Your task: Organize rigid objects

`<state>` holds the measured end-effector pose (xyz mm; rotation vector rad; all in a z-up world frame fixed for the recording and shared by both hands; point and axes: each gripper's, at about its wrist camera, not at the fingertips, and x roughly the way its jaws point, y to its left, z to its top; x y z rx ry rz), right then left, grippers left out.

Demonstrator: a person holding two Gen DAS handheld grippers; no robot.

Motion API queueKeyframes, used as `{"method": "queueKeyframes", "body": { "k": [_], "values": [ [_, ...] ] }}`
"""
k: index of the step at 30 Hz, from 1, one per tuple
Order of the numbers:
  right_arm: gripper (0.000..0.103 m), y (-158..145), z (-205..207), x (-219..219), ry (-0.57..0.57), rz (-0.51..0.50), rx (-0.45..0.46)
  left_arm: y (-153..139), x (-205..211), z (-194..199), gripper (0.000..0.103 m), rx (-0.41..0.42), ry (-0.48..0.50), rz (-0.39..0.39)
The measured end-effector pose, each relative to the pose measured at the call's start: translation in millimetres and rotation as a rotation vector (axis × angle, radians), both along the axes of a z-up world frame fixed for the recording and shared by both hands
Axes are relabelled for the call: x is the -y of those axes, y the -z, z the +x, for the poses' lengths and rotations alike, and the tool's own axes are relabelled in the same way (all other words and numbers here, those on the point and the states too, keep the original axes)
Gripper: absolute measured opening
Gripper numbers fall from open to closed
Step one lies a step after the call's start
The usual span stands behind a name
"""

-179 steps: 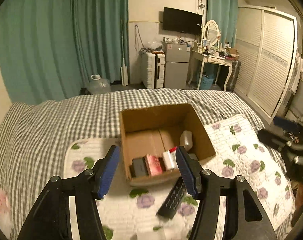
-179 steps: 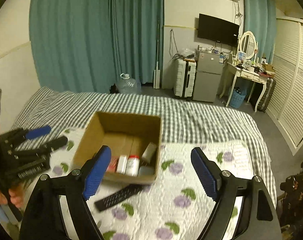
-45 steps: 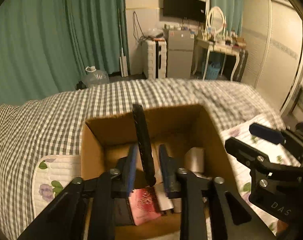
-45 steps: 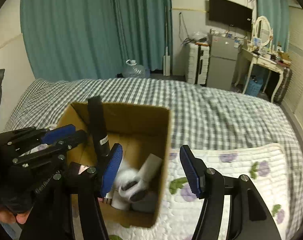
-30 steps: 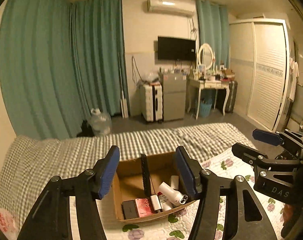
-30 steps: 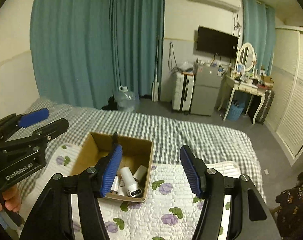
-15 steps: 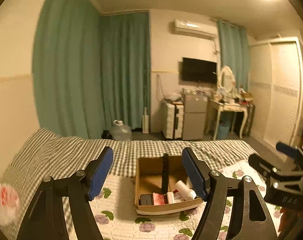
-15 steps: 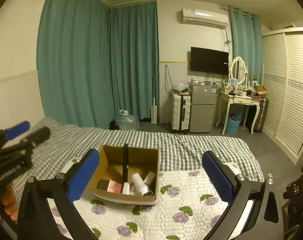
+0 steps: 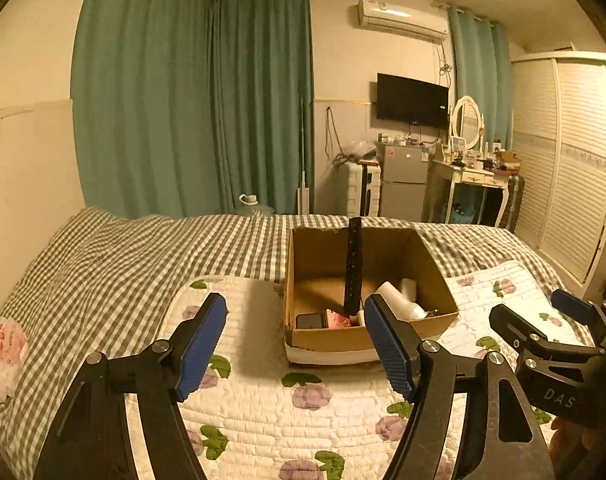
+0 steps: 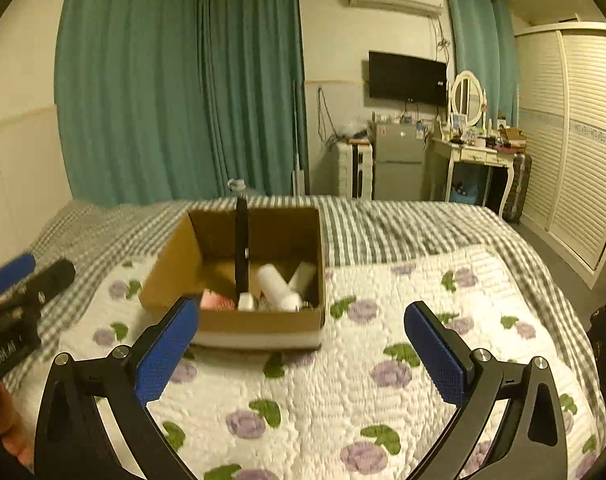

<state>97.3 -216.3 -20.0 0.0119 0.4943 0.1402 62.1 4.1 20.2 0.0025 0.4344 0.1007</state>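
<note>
Bedroom, warm light; work surface is a bed with a floral quilt (image 9: 263,408) over a grey checked cover (image 9: 115,256).

Left gripper (image 9: 295,344): blue-padded jaws spread wide, nothing between them, held above the quilt on the near side of the box. Right gripper (image 10: 303,354): jaws likewise spread wide and empty, also above the quilt, near side of the box. Each gripper shows at the edge of the other's view, well apart.

Cardboard box (image 9: 315,336) sits on the quilt, top open, just beyond both grippers. Contents:
- black remote control (image 9: 351,268), standing on end, leaning against the far wall, its top just above the rim
- white cylindrical bottle (image 10: 277,286), lying tilted toward the right side
- second whitish container (image 10: 303,274) behind it, at the right wall
- dark flat box (image 9: 309,321) in the near left corner
- pink-red packet (image 9: 337,319) beside it
- small white item (image 10: 245,301) at the foot of the remote; type unclear.

Far background: teal curtains (image 9: 191,112), wall television (image 9: 412,100), small fridge (image 9: 403,184), dressing table with oval mirror (image 9: 467,122), white louvred wardrobe (image 9: 575,152). White plastic bag (image 9: 1,356) at the far left bed edge.
</note>
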Motion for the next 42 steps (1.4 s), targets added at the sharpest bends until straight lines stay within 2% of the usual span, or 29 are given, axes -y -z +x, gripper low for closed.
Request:
{"method": "queueKeyframes", "body": {
  "k": [7,12,42],
  "values": [
    [0.103,-7,-4,1,-0.006,-0.009,0.023,8,-1,-3,0.074,-0.004,0.004,0.006],
    [0.103,-9,-3,2,-0.004,-0.004,0.017,7,-4,-2,0.074,-0.005,0.009,-0.018],
    [0.103,-12,-1,4,0.008,0.016,-0.013,11,-5,1,0.074,-0.017,0.041,-0.027]
  ]
}}
